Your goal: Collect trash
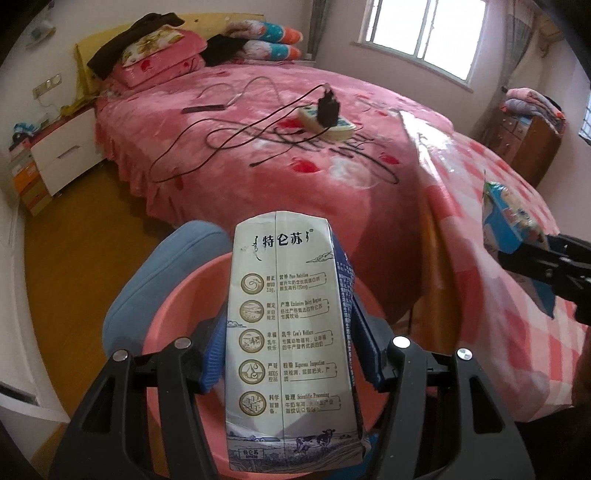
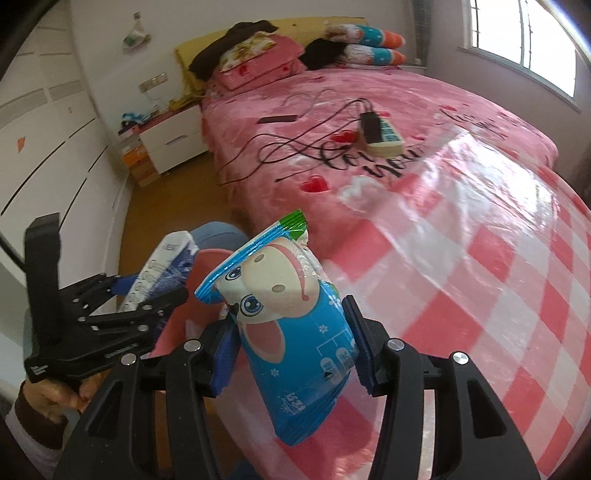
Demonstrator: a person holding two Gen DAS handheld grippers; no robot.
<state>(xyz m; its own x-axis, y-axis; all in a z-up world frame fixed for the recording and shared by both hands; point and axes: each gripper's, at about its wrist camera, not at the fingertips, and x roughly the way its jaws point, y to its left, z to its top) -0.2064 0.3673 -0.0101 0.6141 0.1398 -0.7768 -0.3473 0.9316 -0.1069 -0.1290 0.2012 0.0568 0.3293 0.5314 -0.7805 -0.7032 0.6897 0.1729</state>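
Left gripper (image 1: pixel 290 350) clamps a tall white milk carton (image 1: pixel 290 332), creased, printed with gold round icons, above the pink basin (image 1: pixel 177 295); right gripper (image 2: pixel 291 354) pinches a crinkled blue cartoon-cow snack packet (image 2: pixel 291 332) beside the bed (image 2: pixel 461 277)

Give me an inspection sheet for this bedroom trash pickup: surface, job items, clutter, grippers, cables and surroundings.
Surface: bed with a pink cover; a pink checked plastic sheet over its near end.
Job's things: milk carton held above the pink basin; blue snack packet held beside the bed edge.
Clutter: dark clothes and pillows at the headboard.
Grippers: left gripper shut on the milk carton; right gripper shut on the blue snack packet.
Cables: power strip with a black charger and loose black cords on the bed.
Surroundings: nightstand, window, wooden floor.
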